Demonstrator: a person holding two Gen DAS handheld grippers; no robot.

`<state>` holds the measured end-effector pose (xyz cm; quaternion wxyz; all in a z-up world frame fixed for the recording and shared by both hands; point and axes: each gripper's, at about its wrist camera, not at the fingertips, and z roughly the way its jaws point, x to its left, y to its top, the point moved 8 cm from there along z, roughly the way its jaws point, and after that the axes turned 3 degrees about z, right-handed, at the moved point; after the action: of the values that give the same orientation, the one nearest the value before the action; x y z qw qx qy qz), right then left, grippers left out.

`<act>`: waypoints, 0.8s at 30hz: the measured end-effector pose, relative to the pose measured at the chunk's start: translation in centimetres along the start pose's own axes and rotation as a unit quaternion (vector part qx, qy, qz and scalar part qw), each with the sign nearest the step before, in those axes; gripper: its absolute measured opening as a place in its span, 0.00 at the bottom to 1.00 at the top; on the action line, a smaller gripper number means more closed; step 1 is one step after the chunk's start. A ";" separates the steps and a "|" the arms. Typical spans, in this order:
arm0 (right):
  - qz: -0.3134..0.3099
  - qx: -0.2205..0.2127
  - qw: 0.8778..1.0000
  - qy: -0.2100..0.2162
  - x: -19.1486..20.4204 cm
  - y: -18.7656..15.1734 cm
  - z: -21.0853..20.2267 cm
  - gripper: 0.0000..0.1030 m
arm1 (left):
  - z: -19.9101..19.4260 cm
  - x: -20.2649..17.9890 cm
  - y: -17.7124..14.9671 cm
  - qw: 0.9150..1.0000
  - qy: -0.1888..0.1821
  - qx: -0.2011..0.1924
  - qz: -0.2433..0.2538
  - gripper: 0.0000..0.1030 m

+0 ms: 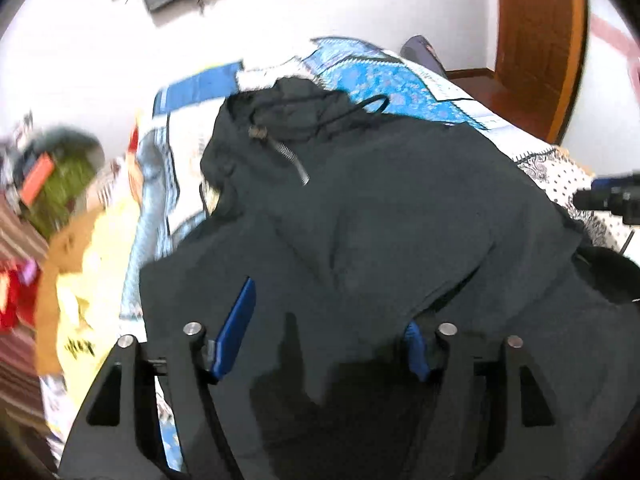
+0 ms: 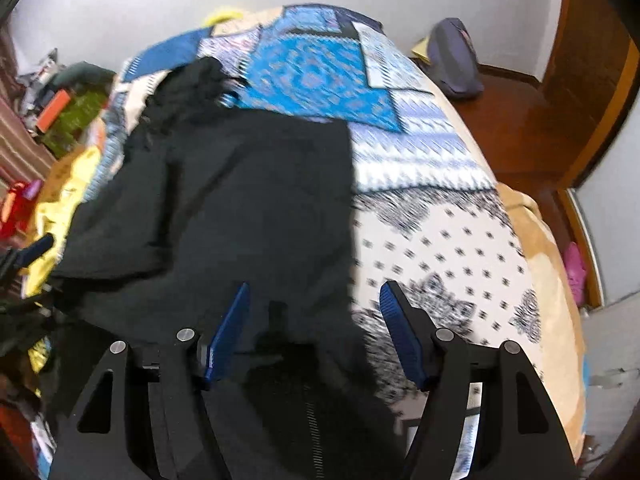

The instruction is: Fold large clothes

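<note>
Now the black jacket (image 1: 380,208) is lying spread on the patterned bed cover (image 2: 440,232), so it is staying flat for folding. Both the left tongs (image 1: 332,320) and the right tongs (image 2: 314,320) are hanging apart over it (nothing pinched), ready for grabbing.

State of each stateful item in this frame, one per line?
black hooded jacket: lying partly folded on the patterned bedspread, hood rumpled at the far end, held by neither gripper.
left hand-held gripper: open, over the jacket; its right finger is partly hidden by fabric.
right hand-held gripper: open, above the jacket's edge.
</note>
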<state>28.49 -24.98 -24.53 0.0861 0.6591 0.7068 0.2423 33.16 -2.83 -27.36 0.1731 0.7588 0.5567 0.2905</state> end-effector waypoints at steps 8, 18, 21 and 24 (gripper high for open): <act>-0.026 0.048 0.998 0.013 2.7 -1.7 3.9 0.62 | 1.3 -3.2 2.5 0.999 -0.025 0.011 0.038 0.65; -0.018 0.036 0.999 0.030 2.2 -2.3 4.5 0.68 | 2.6 -3.8 5.7 0.999 -0.040 -0.007 0.020 0.38; -0.019 0.033 0.999 0.029 2.3 -2.5 4.4 0.68 | 1.1 -2.9 6.5 0.999 -0.040 -0.029 0.002 0.16; -0.021 0.031 0.999 0.028 2.4 -2.6 4.3 0.68 | -0.2 -1.0 6.8 0.998 -0.040 -0.045 -0.024 0.12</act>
<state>27.77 -21.71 -28.97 0.0510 0.6395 0.7295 0.2372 37.88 -5.98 -23.46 0.2360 0.7477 0.5535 0.2808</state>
